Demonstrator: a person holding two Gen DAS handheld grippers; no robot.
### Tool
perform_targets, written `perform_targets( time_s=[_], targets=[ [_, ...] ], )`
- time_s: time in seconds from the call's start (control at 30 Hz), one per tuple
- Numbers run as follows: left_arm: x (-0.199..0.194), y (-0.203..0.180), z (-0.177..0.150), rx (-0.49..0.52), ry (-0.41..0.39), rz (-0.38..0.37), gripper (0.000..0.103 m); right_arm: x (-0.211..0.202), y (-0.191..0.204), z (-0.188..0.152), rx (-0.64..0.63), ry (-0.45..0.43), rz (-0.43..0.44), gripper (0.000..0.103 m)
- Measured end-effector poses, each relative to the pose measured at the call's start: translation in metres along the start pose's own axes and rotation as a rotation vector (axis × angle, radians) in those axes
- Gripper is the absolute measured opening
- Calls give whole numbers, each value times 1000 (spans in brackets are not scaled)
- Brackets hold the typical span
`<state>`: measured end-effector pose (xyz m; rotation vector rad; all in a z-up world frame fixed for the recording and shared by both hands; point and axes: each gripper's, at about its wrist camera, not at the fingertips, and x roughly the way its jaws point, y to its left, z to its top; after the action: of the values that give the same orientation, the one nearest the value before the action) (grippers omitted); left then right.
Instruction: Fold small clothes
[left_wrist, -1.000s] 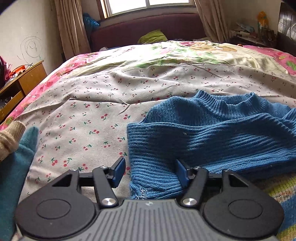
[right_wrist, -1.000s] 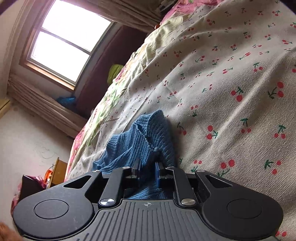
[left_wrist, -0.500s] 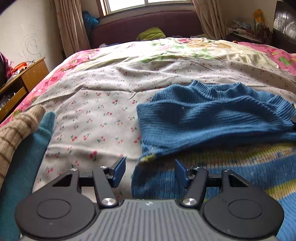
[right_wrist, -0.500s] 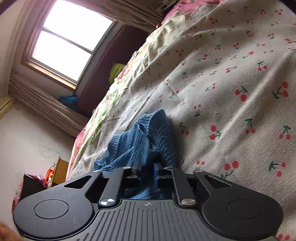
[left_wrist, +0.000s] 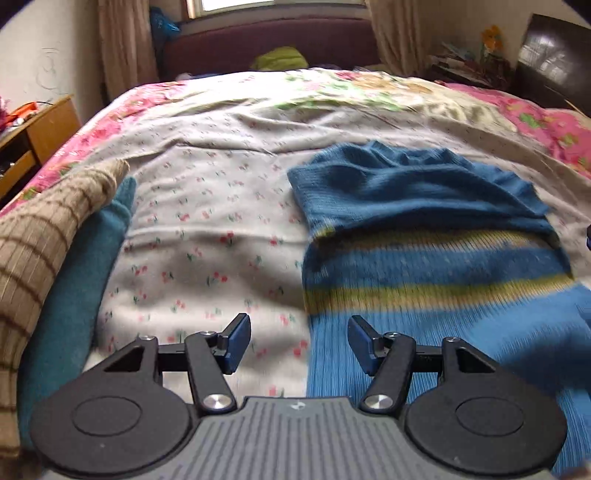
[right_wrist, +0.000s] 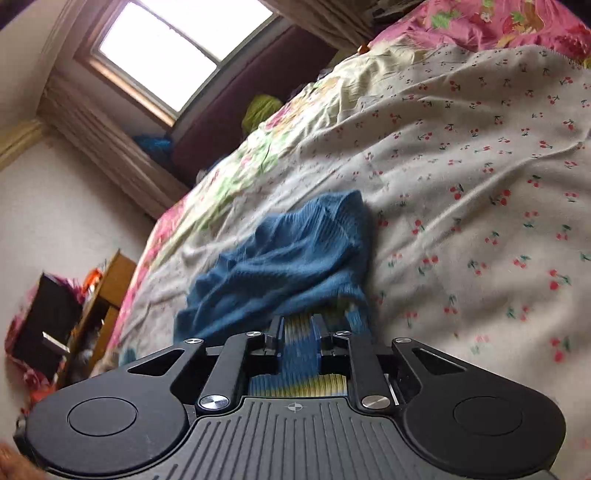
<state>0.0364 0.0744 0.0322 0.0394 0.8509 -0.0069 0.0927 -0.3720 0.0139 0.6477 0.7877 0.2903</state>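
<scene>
1. The right gripper (right_wrist: 298, 334) has narrow jaws that are opening, with striped knit of the blue sweater (left_wrist: 424, 236) between them.
2. The left gripper (left_wrist: 299, 343) stands wide and empty over the sweater's near edge.
3. The sweater lies on the bed (left_wrist: 207, 229), top part folded down.
4. Risk: a trailing right jaw could snag the knit and undo the fold.

Left gripper (left_wrist: 299, 341) has backed off the blue striped sweater (left_wrist: 424, 258), so way more of it shows now. Right gripper (right_wrist: 298, 334) jaws are opening, knit still between them.
</scene>
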Motion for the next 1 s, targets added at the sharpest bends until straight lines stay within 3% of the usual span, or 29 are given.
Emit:
perform_targets(
  time_s=[0.17,0.27,0.57,0.67,0.77,0.83,0.9,1.0],
  targets=[
    [-27,9,-26,33,84,-134,70,-61,30,-54,-190,179,-120,19],
    [-36,12,-33,31,122,-190,70,-79,40,-75,-216,242,-165,33],
    [-42,32,-44,-97,188,-300,69,-56,39,-103,-176,398,-192,34],
    [-44,34,-45,-107,203,-326,68,-52,36,-105,-151,411,-193,34],
    [-46,32,-44,-107,210,-340,61,-53,32,-107,-119,396,-179,34],
    [-47,31,-44,-112,219,-367,47,-55,31,-108,-108,392,-165,30],
    [-43,29,-44,-120,260,-383,39,-54,29,-108,-92,399,-142,27],
    [-32,32,-47,-165,327,-392,34,-49,26,-109,-49,412,-124,25]
  ],
)
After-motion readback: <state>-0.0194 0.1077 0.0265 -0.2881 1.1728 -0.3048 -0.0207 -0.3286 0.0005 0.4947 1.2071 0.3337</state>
